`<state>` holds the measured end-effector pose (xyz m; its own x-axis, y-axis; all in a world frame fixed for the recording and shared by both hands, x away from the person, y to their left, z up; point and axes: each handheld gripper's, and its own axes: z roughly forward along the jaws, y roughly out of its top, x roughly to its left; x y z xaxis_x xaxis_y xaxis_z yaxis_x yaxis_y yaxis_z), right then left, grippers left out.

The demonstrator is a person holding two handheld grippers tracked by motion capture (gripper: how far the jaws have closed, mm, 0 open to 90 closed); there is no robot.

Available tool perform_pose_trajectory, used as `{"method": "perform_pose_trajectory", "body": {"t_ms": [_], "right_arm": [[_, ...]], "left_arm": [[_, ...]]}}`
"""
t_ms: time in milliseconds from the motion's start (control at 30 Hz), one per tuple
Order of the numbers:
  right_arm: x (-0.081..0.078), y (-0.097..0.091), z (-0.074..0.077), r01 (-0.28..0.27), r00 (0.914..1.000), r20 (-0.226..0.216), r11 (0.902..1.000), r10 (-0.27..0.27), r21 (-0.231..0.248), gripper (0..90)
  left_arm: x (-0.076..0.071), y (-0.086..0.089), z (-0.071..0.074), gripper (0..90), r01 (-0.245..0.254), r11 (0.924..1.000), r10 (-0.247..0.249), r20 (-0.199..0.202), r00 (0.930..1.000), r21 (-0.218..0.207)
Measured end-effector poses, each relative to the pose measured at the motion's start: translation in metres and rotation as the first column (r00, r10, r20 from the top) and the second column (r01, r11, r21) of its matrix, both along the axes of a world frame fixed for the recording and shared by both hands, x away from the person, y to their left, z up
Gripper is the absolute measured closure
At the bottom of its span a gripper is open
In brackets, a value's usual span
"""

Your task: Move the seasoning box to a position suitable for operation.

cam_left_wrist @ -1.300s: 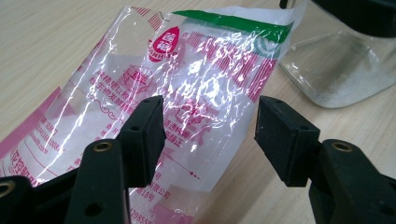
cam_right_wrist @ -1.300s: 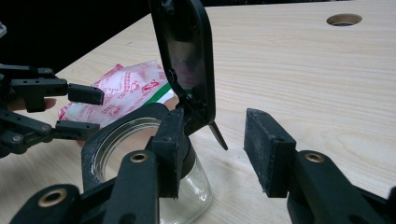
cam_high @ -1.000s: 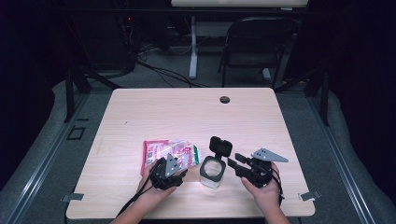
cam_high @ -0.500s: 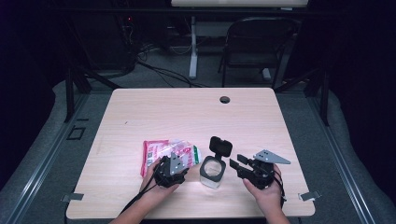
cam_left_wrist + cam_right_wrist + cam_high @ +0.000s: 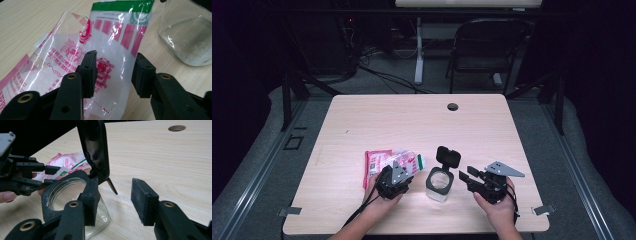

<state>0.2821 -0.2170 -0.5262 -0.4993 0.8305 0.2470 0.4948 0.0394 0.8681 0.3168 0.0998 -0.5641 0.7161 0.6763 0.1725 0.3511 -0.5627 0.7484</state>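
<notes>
Clear plastic red-and-green printed pouch sits between left gripper jaws, which have just been closing; no firm pinch yet. Right gripper gapes, empty, beside black-lidded glass jar. Next: pinch, lift pouch.

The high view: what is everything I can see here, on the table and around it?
Packets: two, clear plastic, one printed pink, one pink with a green top; near left of the table, overlapping.
Jar: one, clear glass, black hinged lid standing open; near middle, right of the packets.
Table: one, light wood, round hole near the far edge.
Chair: one, dark; behind the table.
Left claw: black; jaws either side of a packet, just been closing.
Right claw: black; open beside the jar.
</notes>
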Motion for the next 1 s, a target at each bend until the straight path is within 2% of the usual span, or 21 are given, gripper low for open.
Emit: {"method": "perform_pose_trajectory", "body": {"t_ms": [500, 700, 833, 1000], "right_arm": [[0.000, 0.001, -0.001, -0.004, 1.0000, -0.004, 1.0000, 0.004, 0.002, 57.3], [0.000, 0.001, -0.001, -0.006, 0.9999, -0.009, 1.0000, 0.006, -0.003, 57.2], [0.000, 0.001, -0.001, -0.006, 1.0000, -0.008, 1.0000, 0.006, -0.002, 57.2], [0.000, 0.002, -0.002, -0.009, 0.9999, -0.007, 1.0000, 0.009, -0.003, 57.2]], "left_arm": [[-0.003, 0.006, 0.007, 78.5, -0.024, 0.9989, 0.025, 0.010, 0.9996, -0.041], [-0.002, 0.009, 0.008, 83.3, -0.039, 0.9967, 0.038, -0.011, 0.9992, -0.072], [0.000, 0.011, 0.007, 78.6, -0.058, 0.9945, 0.056, -0.025, 0.9982, -0.087], [0.001, 0.010, 0.005, 67.4, -0.087, 0.9941, 0.087, -0.006, 0.9962, -0.065]]}}
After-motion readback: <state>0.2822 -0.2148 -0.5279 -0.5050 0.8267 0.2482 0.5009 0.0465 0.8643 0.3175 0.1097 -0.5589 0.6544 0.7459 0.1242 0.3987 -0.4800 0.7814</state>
